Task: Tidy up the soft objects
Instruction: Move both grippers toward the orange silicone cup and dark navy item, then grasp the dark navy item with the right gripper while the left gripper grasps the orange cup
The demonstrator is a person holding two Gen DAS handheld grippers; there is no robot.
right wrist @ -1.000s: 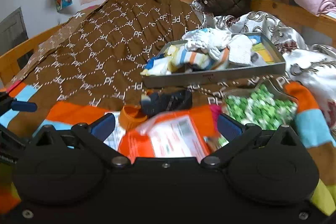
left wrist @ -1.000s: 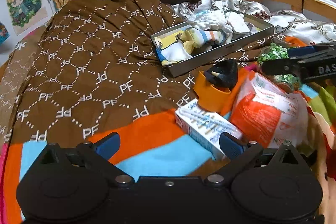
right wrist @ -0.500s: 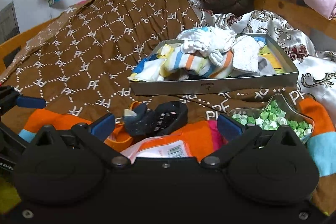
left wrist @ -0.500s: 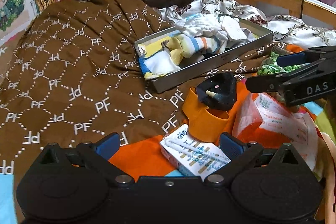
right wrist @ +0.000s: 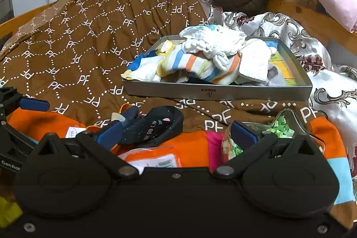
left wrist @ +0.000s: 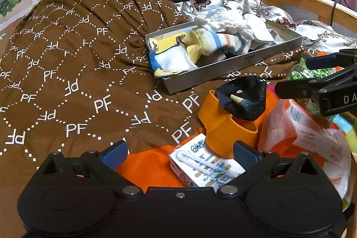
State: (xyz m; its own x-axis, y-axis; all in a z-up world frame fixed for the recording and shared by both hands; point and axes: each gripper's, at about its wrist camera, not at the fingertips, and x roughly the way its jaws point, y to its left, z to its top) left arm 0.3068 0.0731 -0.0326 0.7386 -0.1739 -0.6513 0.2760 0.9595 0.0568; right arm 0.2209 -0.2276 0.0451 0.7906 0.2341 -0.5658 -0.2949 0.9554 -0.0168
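We count one grey tray (right wrist: 214, 90), one dark sock (right wrist: 154, 126) and one orange cup (left wrist: 225, 128). We count one carton (left wrist: 207, 168), one orange packet (left wrist: 301, 133) and two grippers (left wrist: 179, 152) (right wrist: 176, 133).

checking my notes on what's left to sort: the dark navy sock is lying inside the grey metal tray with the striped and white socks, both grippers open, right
Not quite. The dark navy sock is not in the grey metal tray; it lies outside it, draped on the orange plastic cup on the bed, as the left wrist view shows. The striped and white socks are in the tray, and the left gripper and right gripper are open.
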